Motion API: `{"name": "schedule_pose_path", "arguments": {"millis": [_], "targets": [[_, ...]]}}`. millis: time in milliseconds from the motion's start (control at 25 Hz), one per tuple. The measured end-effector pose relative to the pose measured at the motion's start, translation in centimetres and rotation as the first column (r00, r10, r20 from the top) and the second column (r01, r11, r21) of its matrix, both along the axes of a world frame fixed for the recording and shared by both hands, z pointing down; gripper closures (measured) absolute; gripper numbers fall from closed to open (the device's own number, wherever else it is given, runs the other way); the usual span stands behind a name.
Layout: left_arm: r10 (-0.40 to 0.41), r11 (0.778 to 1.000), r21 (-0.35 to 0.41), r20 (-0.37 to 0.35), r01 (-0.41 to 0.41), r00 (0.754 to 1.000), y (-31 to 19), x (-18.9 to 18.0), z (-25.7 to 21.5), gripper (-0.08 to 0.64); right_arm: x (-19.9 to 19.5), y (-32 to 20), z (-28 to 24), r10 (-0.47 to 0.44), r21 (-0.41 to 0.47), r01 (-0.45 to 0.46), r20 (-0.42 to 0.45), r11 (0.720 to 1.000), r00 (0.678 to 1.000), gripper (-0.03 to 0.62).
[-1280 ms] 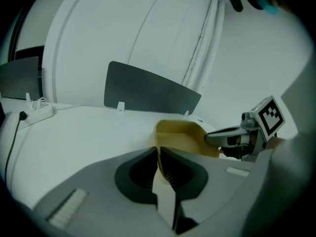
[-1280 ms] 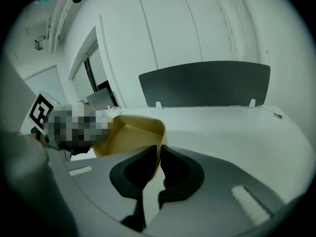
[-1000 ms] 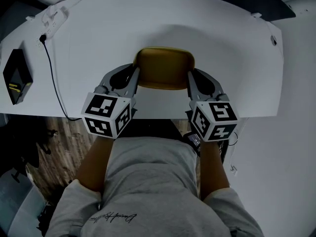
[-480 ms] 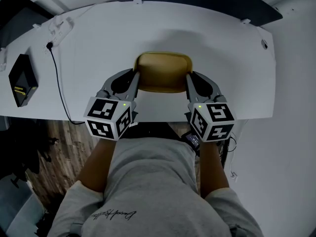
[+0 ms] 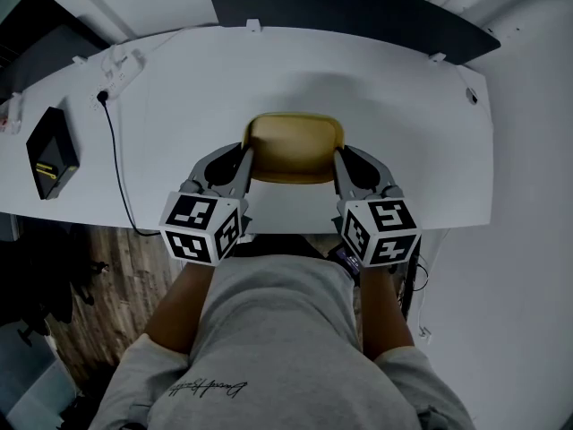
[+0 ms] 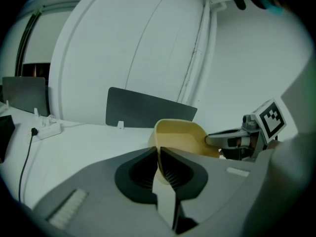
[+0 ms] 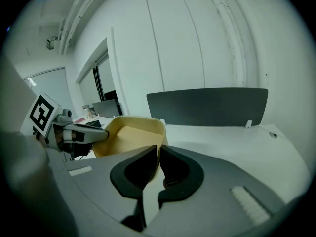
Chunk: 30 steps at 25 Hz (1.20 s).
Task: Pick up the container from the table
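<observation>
Left claw (image 5: pixel 245 155) and right claw (image 5: pixel 341 157) each clamp one side rim of the yellow container (image 5: pixel 294 143), near the surface's (image 5: pixel 170 106) front edge.

An office workstation: a curved white table (image 5: pixel 179 106) with a dark divider panel (image 5: pixel 358 12) along its far edge, a power strip (image 5: pixel 119 65) at its far-left corner and wood flooring (image 5: pixel 107 258) below.

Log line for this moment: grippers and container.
left gripper: shut on container rim | right gripper: shut on opposite rim | container: yellow, over table
</observation>
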<state>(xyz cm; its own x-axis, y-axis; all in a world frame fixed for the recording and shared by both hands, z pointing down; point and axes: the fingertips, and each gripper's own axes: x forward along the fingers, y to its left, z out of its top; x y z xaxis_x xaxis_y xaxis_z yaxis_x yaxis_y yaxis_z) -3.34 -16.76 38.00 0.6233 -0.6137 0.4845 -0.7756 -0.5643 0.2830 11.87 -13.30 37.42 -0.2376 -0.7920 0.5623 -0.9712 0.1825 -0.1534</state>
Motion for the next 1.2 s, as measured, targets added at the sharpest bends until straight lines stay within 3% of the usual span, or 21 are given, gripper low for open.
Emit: {"name": "schedule_pose_path", "arguments": {"millis": [1200], "targets": [[-0.043, 0.998, 0.055, -0.007, 0.043, 0.999, -0.1, -1.5, -2.9, 0.538, -1.3, -0.8, -2.5, -0.037, 0.055, 0.036, 0.015, 0.998, 0.999, 0.557]]}}
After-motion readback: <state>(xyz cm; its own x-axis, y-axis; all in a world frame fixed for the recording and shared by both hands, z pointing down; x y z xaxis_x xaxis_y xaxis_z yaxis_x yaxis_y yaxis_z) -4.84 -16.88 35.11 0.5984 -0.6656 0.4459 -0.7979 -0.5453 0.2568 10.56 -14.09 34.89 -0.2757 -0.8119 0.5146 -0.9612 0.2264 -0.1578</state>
